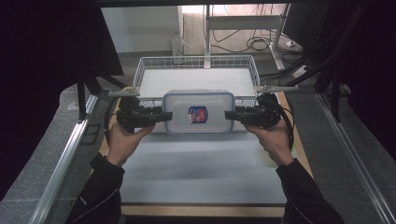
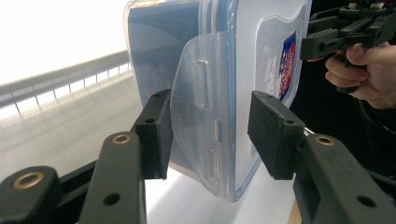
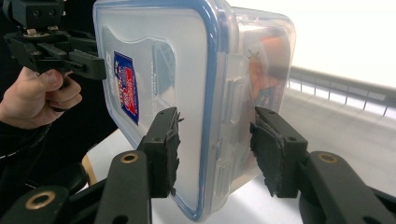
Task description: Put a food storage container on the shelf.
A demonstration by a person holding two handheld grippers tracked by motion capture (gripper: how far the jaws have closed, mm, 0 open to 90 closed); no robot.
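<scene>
Claws left (image 1: 167, 115) and right (image 1: 229, 115), each half spread, pinch the lidded container (image 1: 199, 112) by its ends.

A white wire-mesh basket (image 1: 148, 65) with a pale flat floor stands at the far end of the counter (image 1: 196, 182), whose top is covered by a white sheet with a strip of light wood showing at its near edge. Grey metal rails (image 1: 60, 168) run along both sides of the counter. Beyond the basket, a white-framed stand (image 1: 243, 21) rises from a tan floor where black cables (image 1: 257, 44) lie in loops. Dark curtains (image 1: 42, 51) hang at left and right.
</scene>
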